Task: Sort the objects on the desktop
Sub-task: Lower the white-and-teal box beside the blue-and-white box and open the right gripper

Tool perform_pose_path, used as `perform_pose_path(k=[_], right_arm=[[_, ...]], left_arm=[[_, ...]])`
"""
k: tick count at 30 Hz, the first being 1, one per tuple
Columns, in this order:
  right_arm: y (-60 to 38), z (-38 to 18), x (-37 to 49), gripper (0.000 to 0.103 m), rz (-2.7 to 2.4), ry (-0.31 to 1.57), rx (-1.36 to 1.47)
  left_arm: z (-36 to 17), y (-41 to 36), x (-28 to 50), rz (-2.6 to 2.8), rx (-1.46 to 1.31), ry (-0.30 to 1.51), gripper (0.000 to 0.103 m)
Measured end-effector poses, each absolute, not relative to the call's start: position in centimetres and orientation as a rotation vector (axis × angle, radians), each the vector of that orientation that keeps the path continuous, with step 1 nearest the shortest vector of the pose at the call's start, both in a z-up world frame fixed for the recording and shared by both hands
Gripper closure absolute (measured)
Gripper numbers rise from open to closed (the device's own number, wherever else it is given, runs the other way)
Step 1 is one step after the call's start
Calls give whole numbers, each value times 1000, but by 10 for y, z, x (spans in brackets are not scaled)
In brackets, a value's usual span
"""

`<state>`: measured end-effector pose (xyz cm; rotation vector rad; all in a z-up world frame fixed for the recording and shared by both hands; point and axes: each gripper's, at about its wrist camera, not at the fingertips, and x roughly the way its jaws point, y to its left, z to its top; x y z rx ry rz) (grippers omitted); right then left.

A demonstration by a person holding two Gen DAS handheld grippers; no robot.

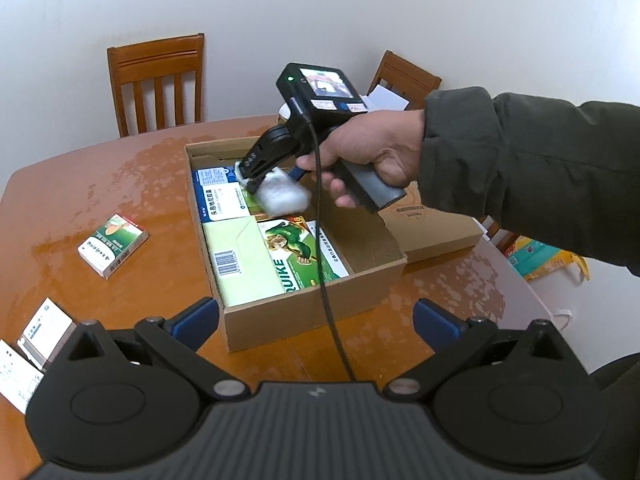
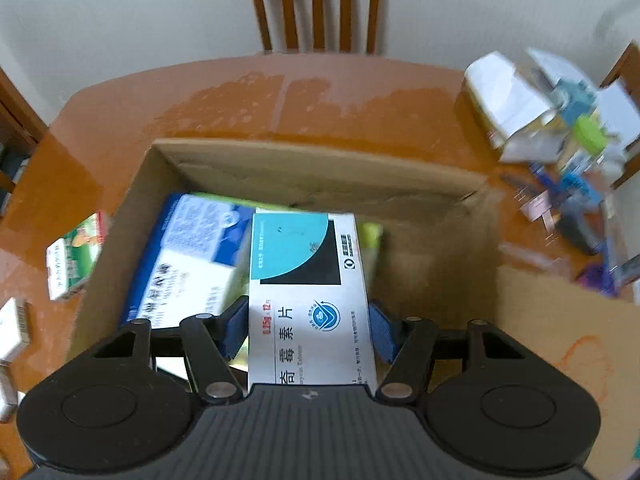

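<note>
An open cardboard box (image 1: 280, 320) (image 2: 320, 172) stands mid-table and holds a blue-and-white medicine box (image 1: 218, 196) (image 2: 188, 256) and a green box (image 1: 280, 256). My right gripper (image 2: 306, 332) (image 1: 270, 178), held by a hand (image 1: 372, 148), hovers over the far end of the cardboard box. It is shut on a white medicine box with a teal and black panel (image 2: 308, 280), which looks like a white blur (image 1: 284, 196) in the left wrist view. My left gripper (image 1: 316, 316) stands open and bare just before the box's near wall.
A green-and-white small box (image 1: 114, 246) (image 2: 76, 256) and white boxes (image 1: 46, 330) (image 2: 14, 328) lie on the wooden table (image 1: 100, 184) left of the carton. A cardboard lid (image 1: 432, 224) (image 2: 560, 340) lies to the right. Cluttered items (image 2: 560, 120) sit far right. Chairs (image 1: 158, 80) (image 2: 316, 4) stand behind.
</note>
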<state>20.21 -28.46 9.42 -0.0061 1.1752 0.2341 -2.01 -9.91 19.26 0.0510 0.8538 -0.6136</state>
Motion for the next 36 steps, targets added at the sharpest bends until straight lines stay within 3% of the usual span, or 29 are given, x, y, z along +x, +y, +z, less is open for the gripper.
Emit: perform_pose_path(k=[5, 8, 23, 31, 36], right_arm=[[-299, 111, 191, 32, 252, 1129, 38], [-316, 116, 183, 24, 209, 1113, 39], [-301, 102, 133, 22, 299, 1052, -379], [-291, 103, 141, 20, 366, 1015, -383], [-298, 114, 146, 7, 364, 974, -360]], left_arm=[[192, -100, -17, -623, 52, 857, 0], [191, -102, -15, -625, 52, 860, 0], [190, -112, -17, -610, 81, 871, 0], [189, -117, -17, -572, 121, 896, 0], [182, -125, -4, -557, 144, 927, 0]])
